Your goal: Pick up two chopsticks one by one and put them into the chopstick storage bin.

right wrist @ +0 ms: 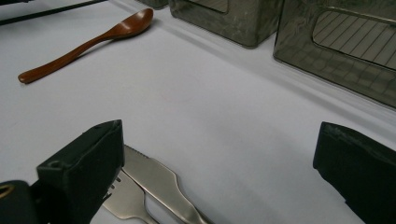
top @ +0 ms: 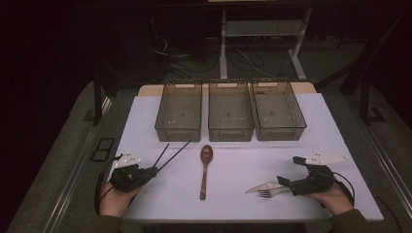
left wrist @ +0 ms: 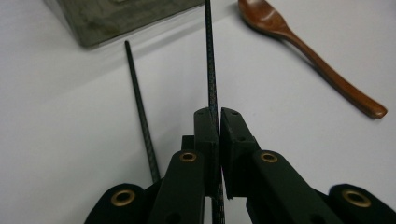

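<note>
My left gripper (top: 153,170) is at the table's front left, shut on a thin black chopstick (left wrist: 211,70) that points toward the left bin. A second black chopstick (left wrist: 140,112) runs beside the left jaw, outside the pads; whether it is held I cannot tell. At the front right, my right gripper (top: 289,171) stands wide open, low over the table. A steel knife (right wrist: 159,179) and fork (right wrist: 123,200) lie together at its left jaw, with nothing between the pads. A brown wooden spoon (top: 205,170) lies in the middle, bowl toward the bins.
Three see-through grey bins (top: 179,112) (top: 230,112) (top: 278,111) stand in a row at the far side of the white table (top: 243,160). Beyond the table are desk legs and cables on a dark floor.
</note>
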`<state>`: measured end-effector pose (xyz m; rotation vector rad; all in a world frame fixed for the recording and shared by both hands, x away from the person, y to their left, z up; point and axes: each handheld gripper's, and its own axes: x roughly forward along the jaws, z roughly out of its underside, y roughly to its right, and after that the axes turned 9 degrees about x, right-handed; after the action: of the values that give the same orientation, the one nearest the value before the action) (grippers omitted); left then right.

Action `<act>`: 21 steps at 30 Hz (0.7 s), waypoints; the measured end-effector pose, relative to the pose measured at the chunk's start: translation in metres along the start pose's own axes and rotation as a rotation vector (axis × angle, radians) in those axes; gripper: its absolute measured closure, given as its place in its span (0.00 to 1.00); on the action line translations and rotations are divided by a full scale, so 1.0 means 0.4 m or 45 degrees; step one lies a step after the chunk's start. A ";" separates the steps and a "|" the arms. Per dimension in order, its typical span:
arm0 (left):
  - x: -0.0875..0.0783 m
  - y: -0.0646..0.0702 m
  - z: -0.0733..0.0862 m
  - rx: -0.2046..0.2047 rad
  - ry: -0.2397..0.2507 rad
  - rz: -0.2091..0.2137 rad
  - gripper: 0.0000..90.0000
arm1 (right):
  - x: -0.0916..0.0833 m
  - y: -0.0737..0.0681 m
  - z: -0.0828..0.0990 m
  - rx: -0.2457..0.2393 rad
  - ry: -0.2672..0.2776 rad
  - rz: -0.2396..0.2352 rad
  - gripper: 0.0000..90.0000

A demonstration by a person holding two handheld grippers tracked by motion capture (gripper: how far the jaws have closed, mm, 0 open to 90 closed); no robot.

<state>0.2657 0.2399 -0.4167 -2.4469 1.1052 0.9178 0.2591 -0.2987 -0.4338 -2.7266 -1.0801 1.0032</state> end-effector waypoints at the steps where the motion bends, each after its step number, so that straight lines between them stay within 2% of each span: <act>1: 0.001 0.000 -0.005 0.008 0.002 0.008 0.94 | 0.001 0.001 0.001 0.003 0.001 -0.004 0.02; 5: 0.007 0.002 -0.022 0.006 0.038 0.030 0.94 | 0.003 -0.002 0.006 0.008 0.017 0.011 0.02; 12: 0.014 0.003 -0.056 0.015 0.076 0.062 0.94 | 0.015 -0.003 0.011 0.008 -0.009 0.011 0.02; 16: 0.020 0.001 -0.075 0.030 0.070 0.077 0.94 | 0.014 -0.006 0.011 -0.014 0.013 0.025 0.02; 21: 0.032 -0.002 -0.100 0.028 0.077 0.082 0.94 | 0.013 -0.005 0.011 -0.007 0.015 0.036 0.02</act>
<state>0.2897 0.2129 -0.3951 -2.4496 1.2150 0.8506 0.2582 -0.2950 -0.4397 -2.7558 -1.0474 0.9879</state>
